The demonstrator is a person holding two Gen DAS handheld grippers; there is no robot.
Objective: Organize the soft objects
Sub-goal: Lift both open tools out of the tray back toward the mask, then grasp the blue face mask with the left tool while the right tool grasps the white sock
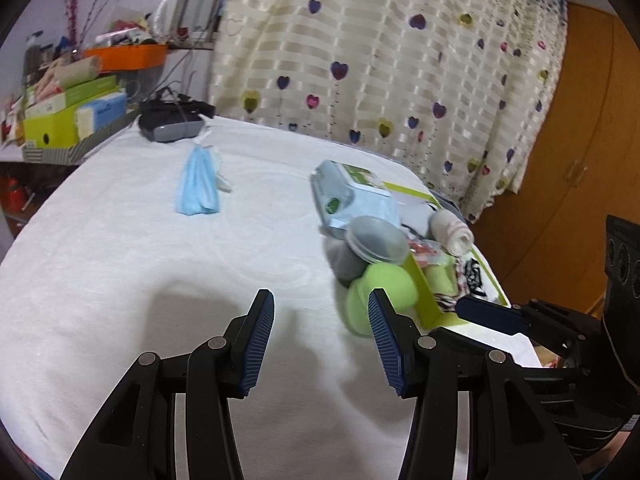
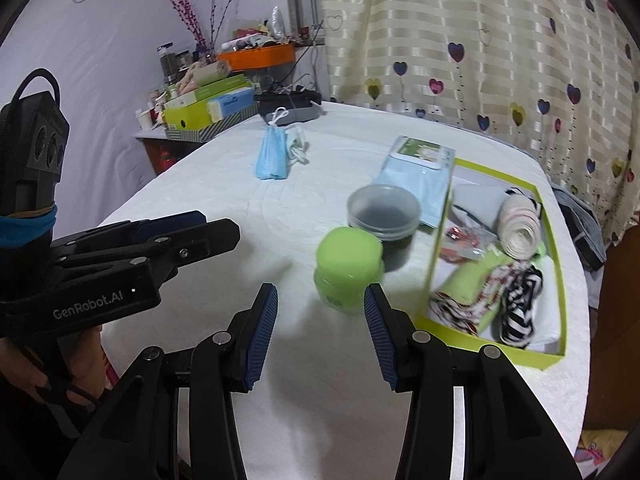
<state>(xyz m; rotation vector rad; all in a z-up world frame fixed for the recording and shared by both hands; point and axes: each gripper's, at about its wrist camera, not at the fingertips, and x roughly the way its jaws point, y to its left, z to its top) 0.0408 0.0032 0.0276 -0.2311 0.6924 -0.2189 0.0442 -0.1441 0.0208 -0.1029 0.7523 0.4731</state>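
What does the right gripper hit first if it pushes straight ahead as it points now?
Probably the green jar: it stands on the white cloth just ahead of the open right gripper, slightly toward its right finger. The grey-lidded tub sits behind it. Depth is uncertain under fisheye.

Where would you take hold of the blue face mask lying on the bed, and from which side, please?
Grip the mask across its folded pleated body, near the middle, coming from above with the fingers on its two long edges. It lies flat and narrow on the sheet, apart from everything else, so both edges are free. Avoid the white ear loops bunched on one side; they would probably slip.
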